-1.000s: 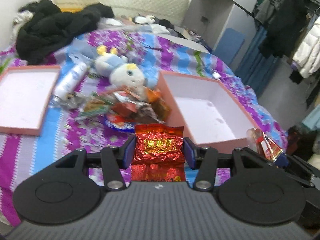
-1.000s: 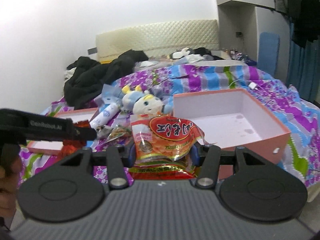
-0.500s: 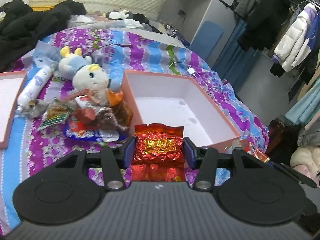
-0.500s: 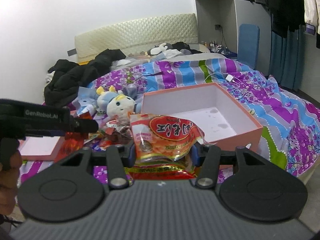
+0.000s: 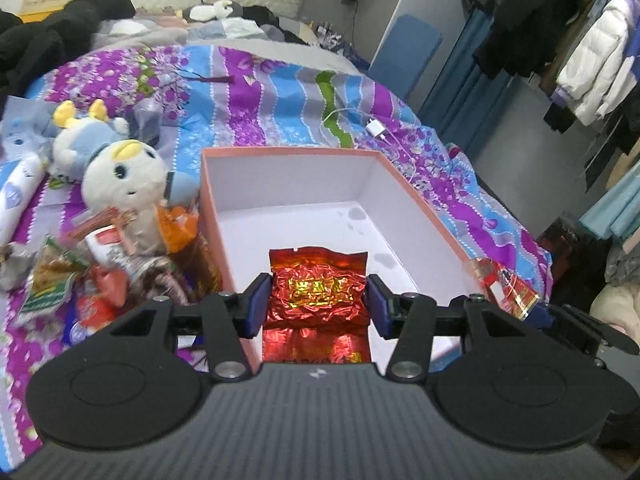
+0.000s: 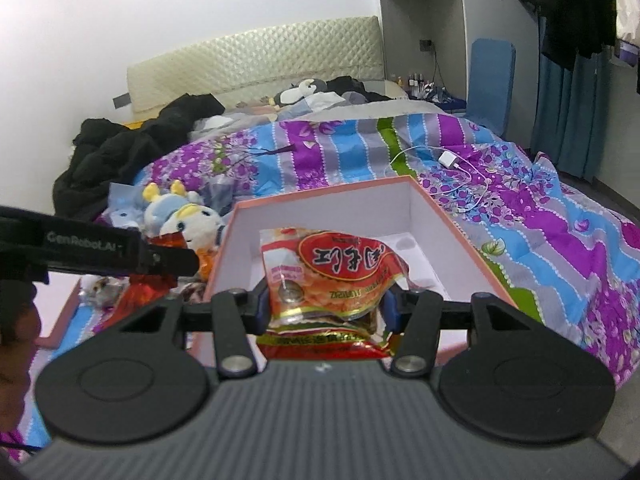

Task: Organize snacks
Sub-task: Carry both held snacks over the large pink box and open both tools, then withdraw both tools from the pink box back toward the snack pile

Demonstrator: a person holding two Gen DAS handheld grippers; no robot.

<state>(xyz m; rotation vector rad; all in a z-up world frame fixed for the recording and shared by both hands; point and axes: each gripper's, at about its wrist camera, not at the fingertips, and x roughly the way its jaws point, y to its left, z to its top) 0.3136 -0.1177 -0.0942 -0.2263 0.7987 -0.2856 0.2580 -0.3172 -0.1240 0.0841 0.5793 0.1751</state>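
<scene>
My left gripper [image 5: 318,300] is shut on a shiny red foil snack packet [image 5: 318,280] and holds it over the near edge of the open pink box [image 5: 280,152]. My right gripper [image 6: 326,304] is shut on a red and white snack bag [image 6: 332,268] and holds it above the near rim of the same pink box [image 6: 332,194]. The box inside is white and bare. A pile of loose snack packets [image 5: 108,268] lies on the bed left of the box. The left gripper also shows at the left of the right wrist view [image 6: 120,252].
A plush toy [image 5: 120,172] lies beside the box's left wall. A white bottle [image 5: 16,196] lies further left. A white charger and cable [image 6: 448,160] lie on the striped bedspread beyond the box. Black clothes [image 6: 132,148] are heaped near the headboard. The bed edge runs along the right.
Both grippers have moved forward and right with their packets, from beside the snack pile to over the near part of the pink box. The box now fills the middle of both views.
</scene>
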